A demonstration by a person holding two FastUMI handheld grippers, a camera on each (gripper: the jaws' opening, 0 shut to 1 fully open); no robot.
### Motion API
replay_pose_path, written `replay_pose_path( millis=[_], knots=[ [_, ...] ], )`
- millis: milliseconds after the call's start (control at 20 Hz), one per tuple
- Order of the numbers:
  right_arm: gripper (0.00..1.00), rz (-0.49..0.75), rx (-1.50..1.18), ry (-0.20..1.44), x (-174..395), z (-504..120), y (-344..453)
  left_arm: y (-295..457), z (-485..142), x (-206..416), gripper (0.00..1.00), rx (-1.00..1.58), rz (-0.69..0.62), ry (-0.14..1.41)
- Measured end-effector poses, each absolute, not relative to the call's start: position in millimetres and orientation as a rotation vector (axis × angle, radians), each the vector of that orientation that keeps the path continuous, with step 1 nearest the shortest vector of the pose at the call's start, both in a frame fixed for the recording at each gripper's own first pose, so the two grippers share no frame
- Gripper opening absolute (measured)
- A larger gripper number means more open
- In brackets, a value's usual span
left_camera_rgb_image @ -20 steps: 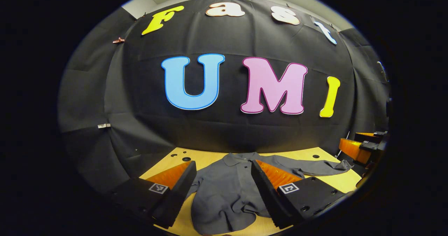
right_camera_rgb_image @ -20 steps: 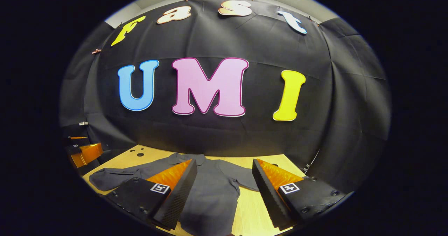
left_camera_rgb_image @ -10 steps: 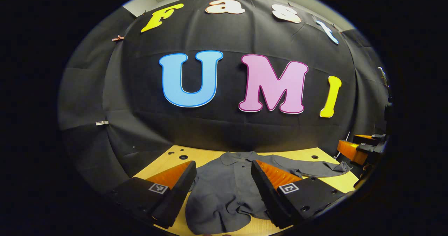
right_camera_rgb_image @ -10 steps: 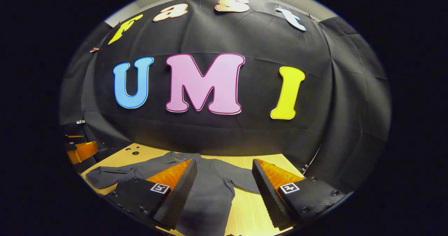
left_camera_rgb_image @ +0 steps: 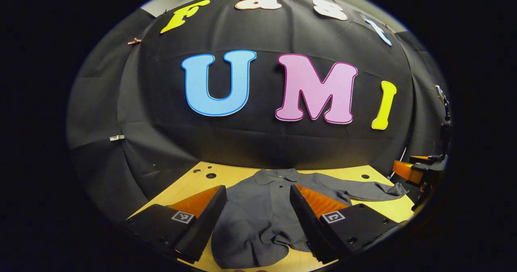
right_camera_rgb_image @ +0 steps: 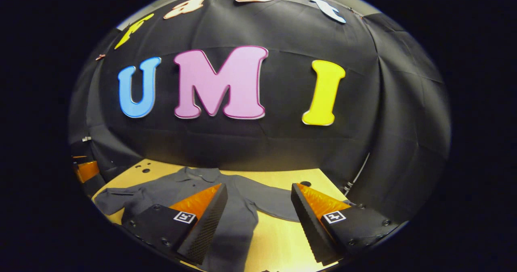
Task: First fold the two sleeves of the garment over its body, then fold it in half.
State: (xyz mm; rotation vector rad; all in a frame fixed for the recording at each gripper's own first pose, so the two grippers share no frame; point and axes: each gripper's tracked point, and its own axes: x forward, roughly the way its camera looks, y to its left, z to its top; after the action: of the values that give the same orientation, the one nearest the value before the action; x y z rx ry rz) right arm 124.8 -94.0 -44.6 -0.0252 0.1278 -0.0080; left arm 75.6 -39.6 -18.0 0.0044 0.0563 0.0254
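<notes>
Both views have tilted down a little since a second ago, showing more of the table [left_camera_rgb_image: 226, 175] and of the grey garment [left_camera_rgb_image: 258, 207] lying flat on it, collar toward the wall. Left gripper [left_camera_rgb_image: 258, 219] hangs wide open over the garment's body, holding nothing. Right gripper [right_camera_rgb_image: 258, 219] is wide open too, above the garment's edge [right_camera_rgb_image: 238, 219] and bare table [right_camera_rgb_image: 274, 235], one sleeve [right_camera_rgb_image: 117, 195] stretched out far to its left.
</notes>
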Motion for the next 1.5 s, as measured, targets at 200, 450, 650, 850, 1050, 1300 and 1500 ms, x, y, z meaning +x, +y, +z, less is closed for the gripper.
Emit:
replay_pose_path(
  millis=[200,450,650,850,1050,1300,1500],
  knots=[
    [0.98,-0.111,-0.002,0.207,148,-71,-145,-39,-32,83,0.99,-0.011,0.045,0.099],
    [0.98,-0.244,0.061,0.291,174,-111,-210,-28,-43,86,0.99,0.001,0.088,0.143],
    [0.98,-0.335,0.088,0.381,191,-147,-259,-19,-51,92,0.99,0.001,0.123,0.173],
    [0.98,-0.393,0.092,0.455,207,-177,-295,-15,-59,93,0.99,-0.002,0.153,0.205],
    [0.98,-0.427,0.113,0.526,218,-203,-323,-13,-69,96,0.99,-0.006,0.172,0.234],
    [0.98,-0.46,0.108,0.6,227,-235,-355,-12,-76,94,0.99,0.0,0.191,0.261],
    [0.98,-0.483,0.138,0.634,235,-251,-373,-13,-80,94,0.99,0.011,0.196,0.277]
  ],
)
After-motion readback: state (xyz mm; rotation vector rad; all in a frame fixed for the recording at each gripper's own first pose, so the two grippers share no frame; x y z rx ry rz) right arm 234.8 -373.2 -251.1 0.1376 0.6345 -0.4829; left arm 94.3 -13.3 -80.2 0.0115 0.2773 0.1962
